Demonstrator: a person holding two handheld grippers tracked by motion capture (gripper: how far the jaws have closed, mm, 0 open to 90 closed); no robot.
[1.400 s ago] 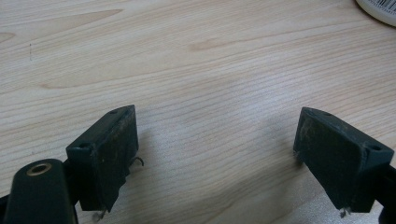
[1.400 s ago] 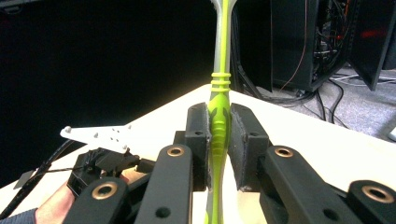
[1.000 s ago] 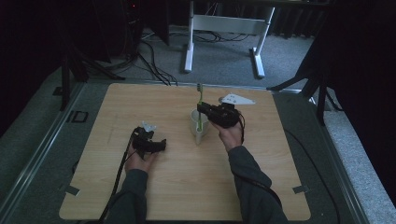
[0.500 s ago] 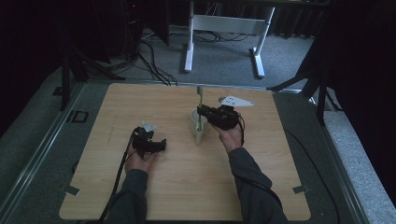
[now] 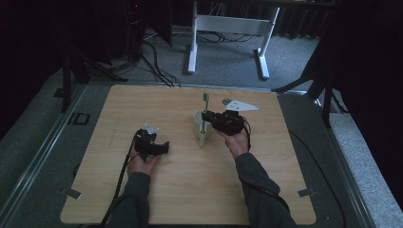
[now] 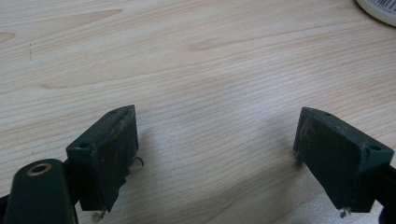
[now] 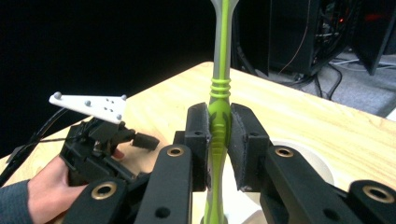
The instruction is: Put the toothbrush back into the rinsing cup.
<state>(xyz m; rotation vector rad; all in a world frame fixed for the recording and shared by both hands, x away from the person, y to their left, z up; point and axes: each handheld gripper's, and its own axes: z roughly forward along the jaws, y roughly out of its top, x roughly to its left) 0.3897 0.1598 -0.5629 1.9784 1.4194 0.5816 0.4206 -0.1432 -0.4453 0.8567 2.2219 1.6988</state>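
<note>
The right gripper (image 7: 219, 135) pinched the green toothbrush (image 7: 218, 93) upright, apparently inside the white mug (image 5: 202, 128); left of the mug, the left gripper's (image 6: 215, 154) fingers stood spread above the worktop (image 6: 196, 60).

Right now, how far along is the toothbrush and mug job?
Done: the right gripper has clamped the toothbrush, which stands upright over the mug. In hand: that grip. The left gripper rests open on the table. Left, probably: lowering the brush in or lifting it out, I can't tell which.
</note>
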